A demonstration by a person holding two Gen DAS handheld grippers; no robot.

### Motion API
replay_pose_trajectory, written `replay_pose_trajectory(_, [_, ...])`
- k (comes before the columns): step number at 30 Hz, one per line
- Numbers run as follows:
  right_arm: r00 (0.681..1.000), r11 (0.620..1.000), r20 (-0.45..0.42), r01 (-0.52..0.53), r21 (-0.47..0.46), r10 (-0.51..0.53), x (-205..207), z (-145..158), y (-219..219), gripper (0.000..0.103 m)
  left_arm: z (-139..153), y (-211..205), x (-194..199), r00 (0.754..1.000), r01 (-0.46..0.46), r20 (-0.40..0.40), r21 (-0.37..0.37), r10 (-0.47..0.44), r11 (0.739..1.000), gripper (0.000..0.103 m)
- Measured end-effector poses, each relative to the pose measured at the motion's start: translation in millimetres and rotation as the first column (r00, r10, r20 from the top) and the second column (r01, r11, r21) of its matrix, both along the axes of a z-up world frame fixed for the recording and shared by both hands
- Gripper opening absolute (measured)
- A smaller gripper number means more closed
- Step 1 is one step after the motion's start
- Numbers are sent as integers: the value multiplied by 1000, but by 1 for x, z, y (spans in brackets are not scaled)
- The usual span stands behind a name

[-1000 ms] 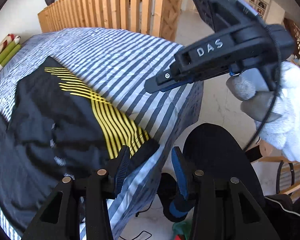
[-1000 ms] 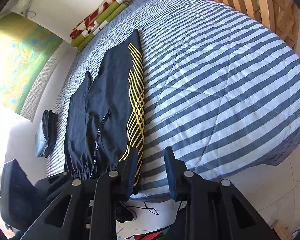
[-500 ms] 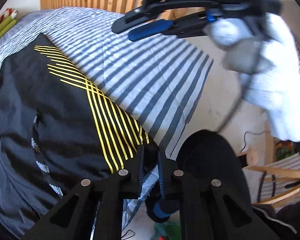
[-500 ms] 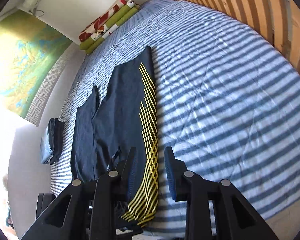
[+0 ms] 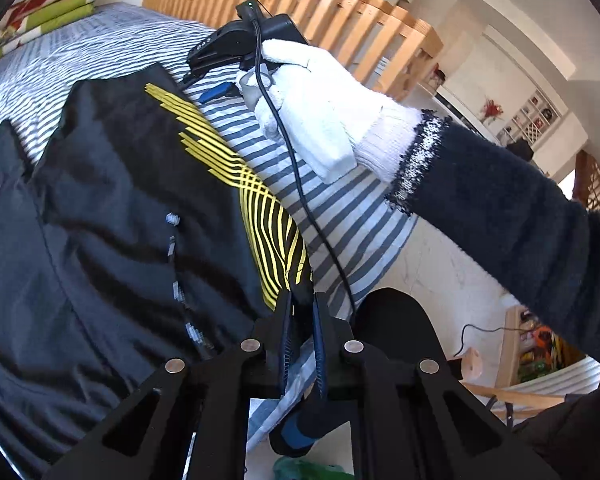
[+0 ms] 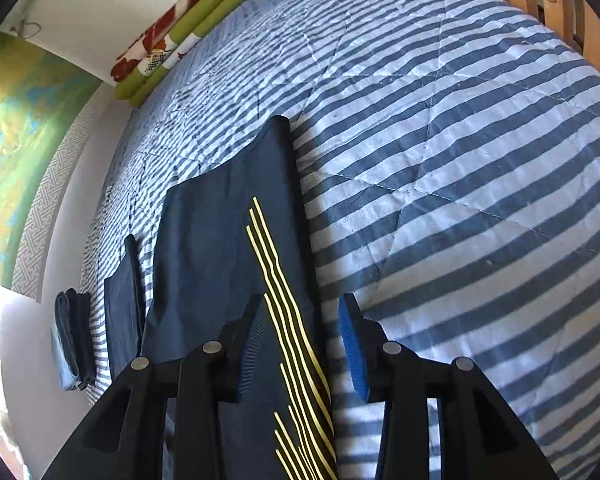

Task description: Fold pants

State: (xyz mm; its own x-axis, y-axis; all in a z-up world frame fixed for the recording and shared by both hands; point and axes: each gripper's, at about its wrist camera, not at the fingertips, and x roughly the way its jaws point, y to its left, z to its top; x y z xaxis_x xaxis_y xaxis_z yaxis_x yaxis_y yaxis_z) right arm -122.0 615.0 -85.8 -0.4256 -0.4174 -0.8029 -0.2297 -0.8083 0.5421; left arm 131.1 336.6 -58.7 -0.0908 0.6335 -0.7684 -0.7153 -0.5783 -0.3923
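Dark navy pants [image 5: 112, 216] with yellow wavy stripes lie flat on the striped bed, also seen lengthwise in the right wrist view as pants [image 6: 216, 248]. My left gripper [image 5: 301, 312] is shut on the waist corner of the pants at the bed's near edge. My right gripper [image 6: 300, 332] is open, hovering over the striped side seam partway down the leg, one finger on each side of the yellow lines. In the left wrist view the right gripper [image 5: 216, 80] appears farther along that edge, held by a white-gloved hand [image 5: 312, 100].
The blue-and-white striped duvet [image 6: 440, 140] extends wide to the right of the pants. Rolled cushions [image 6: 172, 32] sit at the far wall. A wooden slatted rail [image 5: 300, 12] runs behind the bed. A folded dark garment [image 6: 74, 340] lies at the left edge. A black chair [image 5: 396, 328] stands by the bed.
My left gripper closed on the pants' waist corner. The right gripper travelled over the bed from the edge to above the striped seam, staying open.
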Motion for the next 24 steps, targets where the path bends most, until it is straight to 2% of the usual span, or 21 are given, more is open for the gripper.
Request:
replay_pose_trajectory(1, [1000,1000,8,9,-7,-9,-6,-5,-2,34,-2,-6,-2,1000,-13,7,2,13,1000,10])
replay_pose_trajectory(2, [1000,1000,14,25,-13,-25,-10,-8,-2,30,-2,-14,0,1000,-25,14,4,25,1000,10])
replay_pose_trajectory(3, [999,999,11,44,-7,-43,-12,-8,-3,14,-3,-21,1,999,-38,20,6,38,999,10])
replay_pose_trajectory(4, [998,999,23,54,7,-54,-16,-8,-5,4,-5,-30,-1,998,-54,24,7,54,999,10])
replay_pose_trajectory(5, [998,998,34,59,26,-59,-20,-6,-9,1,-6,-39,0,997,-72,23,10,71,997,10])
replay_pose_trajectory(9, [999,993,-10,46,108,-45,-25,20,-35,1,-15,-79,2,987,-154,57,41,152,987,9])
replay_pose_trajectory(13, [996,988,-92,-4,154,18,-33,65,-82,1,-23,-124,6,967,-251,74,67,246,966,9])
replay_pose_trajectory(19, [961,950,-167,-170,263,218,-49,120,-215,1,-25,-201,22,910,-413,89,111,405,904,9])
replay_pose_trajectory(21, [939,921,-168,-239,307,300,-54,126,-269,1,-26,-226,33,891,-453,76,112,447,884,9])
replay_pose_trajectory(24, [908,871,-133,-328,366,397,-61,115,-339,1,-32,-257,44,860,-511,85,119,504,852,8])
